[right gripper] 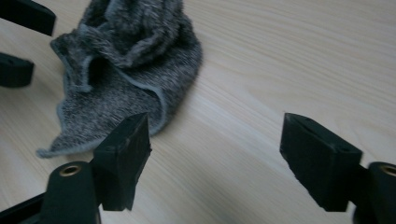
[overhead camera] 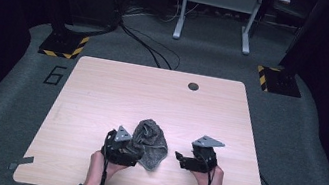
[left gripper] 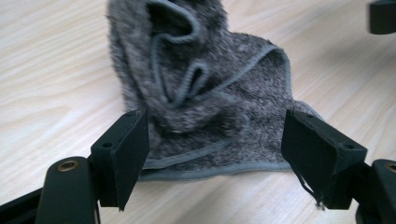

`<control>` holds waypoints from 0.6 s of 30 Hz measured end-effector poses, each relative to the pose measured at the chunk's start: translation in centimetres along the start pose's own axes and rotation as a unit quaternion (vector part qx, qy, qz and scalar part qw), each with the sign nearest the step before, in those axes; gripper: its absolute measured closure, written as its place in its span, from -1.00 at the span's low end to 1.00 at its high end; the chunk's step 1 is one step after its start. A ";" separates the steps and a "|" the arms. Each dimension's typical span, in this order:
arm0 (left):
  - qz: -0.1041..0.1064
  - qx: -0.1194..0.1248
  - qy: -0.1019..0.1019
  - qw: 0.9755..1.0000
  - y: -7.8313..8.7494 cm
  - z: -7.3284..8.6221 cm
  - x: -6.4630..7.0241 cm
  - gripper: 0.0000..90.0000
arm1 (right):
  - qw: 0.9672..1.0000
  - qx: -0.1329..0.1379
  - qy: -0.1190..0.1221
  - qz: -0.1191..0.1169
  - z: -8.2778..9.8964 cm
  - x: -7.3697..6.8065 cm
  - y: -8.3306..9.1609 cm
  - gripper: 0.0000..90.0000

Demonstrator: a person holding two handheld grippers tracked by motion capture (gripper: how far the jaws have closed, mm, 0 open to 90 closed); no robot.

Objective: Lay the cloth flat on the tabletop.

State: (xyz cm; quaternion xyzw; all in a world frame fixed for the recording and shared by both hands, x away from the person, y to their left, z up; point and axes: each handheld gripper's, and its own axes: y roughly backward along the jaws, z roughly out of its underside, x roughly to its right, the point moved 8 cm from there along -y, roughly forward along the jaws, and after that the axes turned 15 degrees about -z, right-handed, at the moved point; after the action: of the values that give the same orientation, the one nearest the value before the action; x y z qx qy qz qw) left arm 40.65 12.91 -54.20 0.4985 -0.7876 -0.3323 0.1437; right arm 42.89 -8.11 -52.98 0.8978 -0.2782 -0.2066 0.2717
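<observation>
While the grey towel [overhead camera: 149, 143] sits crumpled on the tabletop [overhead camera: 101, 92] near its front edge, I see the left hand-held gripper [left gripper: 215, 140] with jaws apart, straddling the towel's hem without pinching it. Right hand-held gripper [right gripper: 215, 149] is also unclenched and empty over bare wood, just beside the towel.

The right tongs [right gripper: 215, 149] stand with their two black jaws spread wide over bare pale wood of the worktop [right gripper: 289, 60], nothing between them. Up and to the left lies a crumpled grey towel [right gripper: 126, 70], its hemmed edge just past the tip of the left jaw. At the far left edge, parts of the other tongs [right gripper: 18, 42] show beside the towel
</observation>
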 end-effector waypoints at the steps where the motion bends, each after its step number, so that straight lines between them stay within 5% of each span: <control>1: 0.000 0.000 0.000 1.000 0.0 0.0 0.0 -0.48 | 1.000 0.000 0.000 0.000 0.0 0.0 0.0 -0.44; 12: -0.032 -0.030 -0.022 0.999 -1.9 0.8 1.3 -0.40 | 0.997 -0.059 0.052 -0.020 -1.5 -1.9 -4.7 0.02; 18: -0.045 -0.027 -0.034 0.998 -2.1 0.7 1.1 0.10 | 0.994 -0.092 0.060 0.000 -1.2 -1.7 -6.7 0.44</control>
State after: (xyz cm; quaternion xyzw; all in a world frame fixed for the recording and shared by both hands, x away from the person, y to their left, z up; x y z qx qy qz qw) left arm 41.17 11.61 -56.27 0.5179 -0.7594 -0.3768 0.1149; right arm 44.84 -1.88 -55.72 0.8797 -0.2412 -0.1772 0.3696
